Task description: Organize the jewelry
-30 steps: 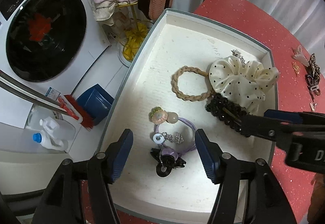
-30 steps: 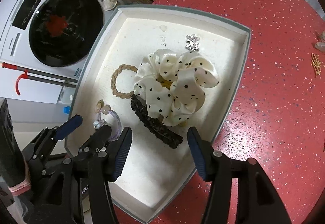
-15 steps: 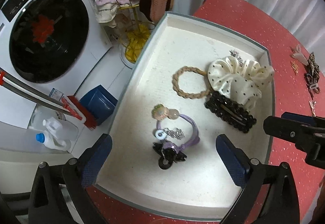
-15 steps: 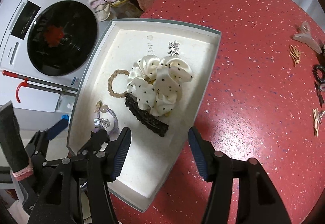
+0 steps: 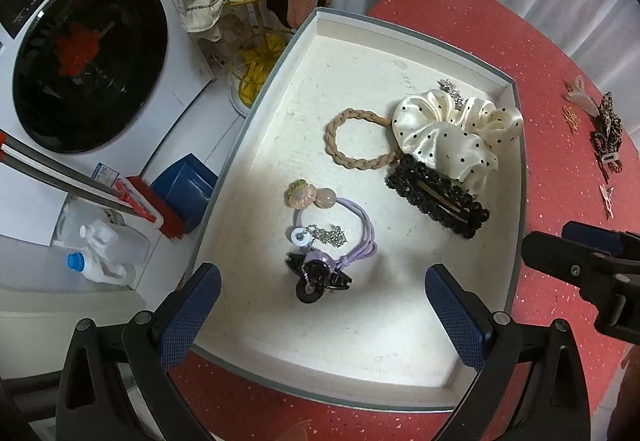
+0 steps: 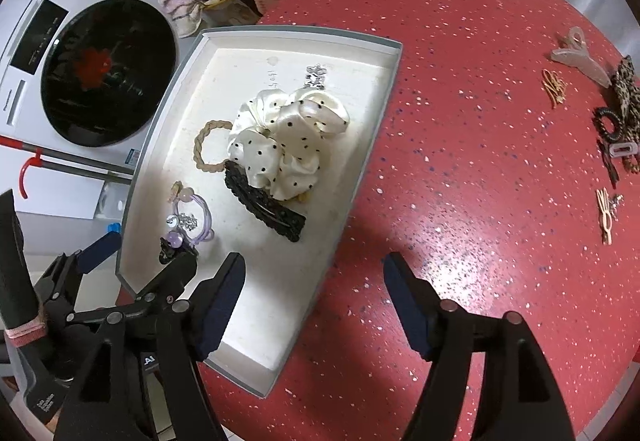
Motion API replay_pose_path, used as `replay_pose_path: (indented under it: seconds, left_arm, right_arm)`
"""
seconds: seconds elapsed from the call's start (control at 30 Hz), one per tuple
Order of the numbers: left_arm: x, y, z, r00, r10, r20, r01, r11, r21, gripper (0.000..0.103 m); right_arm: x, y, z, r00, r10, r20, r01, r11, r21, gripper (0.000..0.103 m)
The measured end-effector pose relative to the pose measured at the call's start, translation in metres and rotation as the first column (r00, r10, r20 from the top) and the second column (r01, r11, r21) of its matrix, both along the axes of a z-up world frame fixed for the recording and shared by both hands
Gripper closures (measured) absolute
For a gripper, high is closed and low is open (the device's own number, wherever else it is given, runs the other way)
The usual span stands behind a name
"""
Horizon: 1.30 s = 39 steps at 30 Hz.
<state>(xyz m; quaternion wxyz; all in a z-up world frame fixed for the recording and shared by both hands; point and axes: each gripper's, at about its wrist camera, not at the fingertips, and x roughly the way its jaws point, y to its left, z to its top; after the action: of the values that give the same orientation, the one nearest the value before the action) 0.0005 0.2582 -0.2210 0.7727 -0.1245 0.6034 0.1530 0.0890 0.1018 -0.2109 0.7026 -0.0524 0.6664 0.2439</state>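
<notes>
Left gripper (image 5: 322, 305) hangs over the near end of the tray (image 5: 516, 201), jaws wide apart, nothing between them. Its blue pads (image 5: 192, 311) sit at lower left and lower right of the left wrist frame, bracketing the black clip with purple hair tie (image 5: 320, 273), which lies in the tray below, untouched.

Right gripper (image 6: 314, 305) is also spread open and empty, over the tray's right edge and the red table (image 6: 480, 181), bottom centre of the right wrist frame.

In the tray: black beaded barrette (image 5: 436, 197) centre-right, polka-dot scrunchie (image 5: 448, 133) touching its upper end, braided beige hair tie (image 5: 356, 139) just left of the scrunchie, partly under it. Small silver piece (image 6: 316, 77) beyond the scrunchie.

More hair clips (image 6: 612, 129) lie loose along the table at the far right, well apart from both grippers.
</notes>
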Motion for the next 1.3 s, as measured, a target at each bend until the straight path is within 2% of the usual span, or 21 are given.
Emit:
replay_pose_path:
  seconds: [0.1,0.3,0.37,0.47,0.57,0.7,0.9,1.1,1.3]
  left_arm:
    - [-0.003,-0.001,0.005,1.000,0.002,-0.008,-0.002,1.000,-0.018,0.001]
    - [-0.012,-0.002,0.021,1.000,0.014,-0.025,-0.014,1.000,0.017,0.001]
    - [-0.016,-0.003,0.027,1.000,0.019,-0.025,-0.018,0.999,0.034,0.001]
    - [-0.022,-0.005,0.036,1.000,0.012,-0.013,-0.012,0.998,0.054,0.001]
    - [-0.027,-0.007,0.045,1.000,0.017,-0.003,-0.017,0.997,0.079,0.001]
    - [-0.036,-0.005,0.054,0.999,0.047,0.002,-0.047,0.997,0.055,0.001]
    - [-0.049,-0.009,0.077,0.999,0.049,0.015,-0.050,0.996,0.071,0.001]
    - [-0.060,-0.013,0.106,0.997,0.071,0.042,-0.075,0.991,0.106,0.001]
    - [-0.073,-0.019,0.136,0.993,0.085,0.081,-0.094,0.989,0.113,0.001]
  right_arm:
    - [-0.002,-0.005,0.003,1.000,-0.011,-0.003,0.011,1.000,-0.006,0.024]
    - [-0.010,-0.014,0.011,1.000,-0.029,-0.011,0.029,0.999,-0.021,0.020]
    - [-0.013,-0.016,0.015,0.999,-0.033,-0.010,0.033,0.999,-0.023,0.015]
    - [-0.018,-0.020,0.023,0.999,-0.034,-0.001,0.034,0.999,-0.025,0.000]
    - [-0.023,-0.021,0.028,1.000,-0.030,0.007,0.030,0.999,-0.037,0.000]
    - [-0.029,-0.024,0.035,0.999,-0.032,0.016,0.032,0.998,-0.051,0.000]
    - [-0.036,-0.026,0.053,0.998,-0.021,0.051,0.024,0.997,-0.067,0.000]
    - [-0.046,-0.029,0.084,0.997,0.009,0.075,-0.005,0.999,-0.054,0.000]
    - [-0.062,-0.032,0.121,0.985,0.045,0.164,-0.035,0.997,-0.066,0.000]
